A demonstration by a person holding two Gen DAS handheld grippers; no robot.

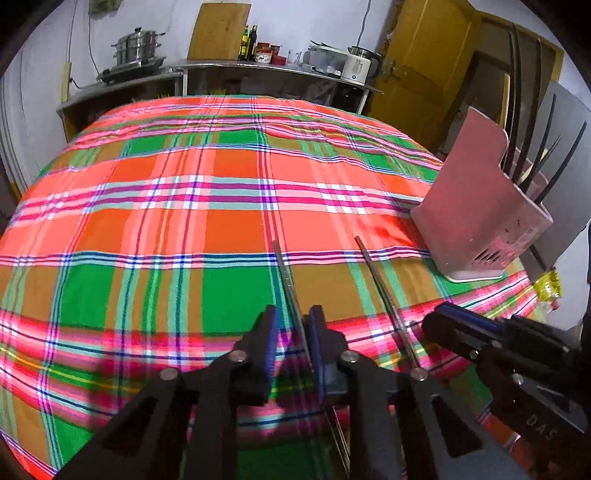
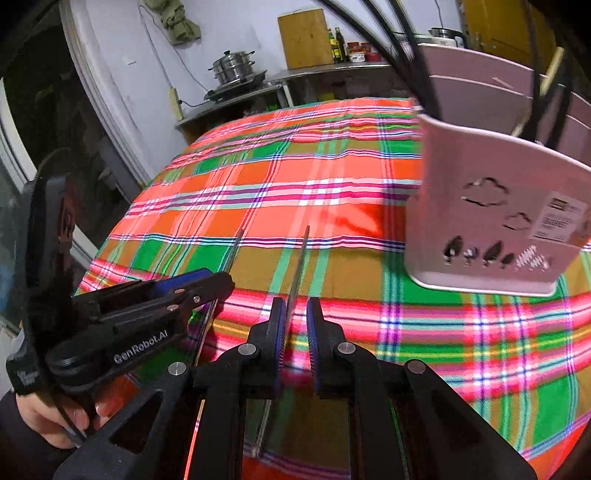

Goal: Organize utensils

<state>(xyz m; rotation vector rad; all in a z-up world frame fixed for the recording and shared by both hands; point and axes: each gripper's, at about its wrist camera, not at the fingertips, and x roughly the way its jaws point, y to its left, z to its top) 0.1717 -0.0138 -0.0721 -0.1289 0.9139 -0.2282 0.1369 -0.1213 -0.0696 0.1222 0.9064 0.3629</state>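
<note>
1. Two claws, side by side low over the bench (image 1: 147, 229), each with one thin metal chopstick running forward between its pads.
2. Left claw (image 1: 293, 334): jaws part open; its chopstick (image 1: 286, 275) lies against the right-hand blue pad (image 1: 317, 332), with a gap to the other pad. True grip cannot be told.
3. Right claw (image 2: 295, 325): jaws narrow but not closed; its chopstick (image 2: 300, 266) rests against the left-hand pad (image 2: 279, 325), with a gap on the other side.
4. Both chopsticks point away across the plaid cloth (image 2: 258, 192), tips raised over it.
5. Pink utensil holder (image 2: 491, 214): upright on the cloth, ahead and to the right of both claws, with dark chopsticks (image 1: 517, 122) standing in it.
6. Far wall: a shelf with steel steamer pot (image 1: 138, 42), wooden board (image 1: 218, 31), bottles (image 1: 249, 42) and white kettle (image 1: 358, 64).
</note>
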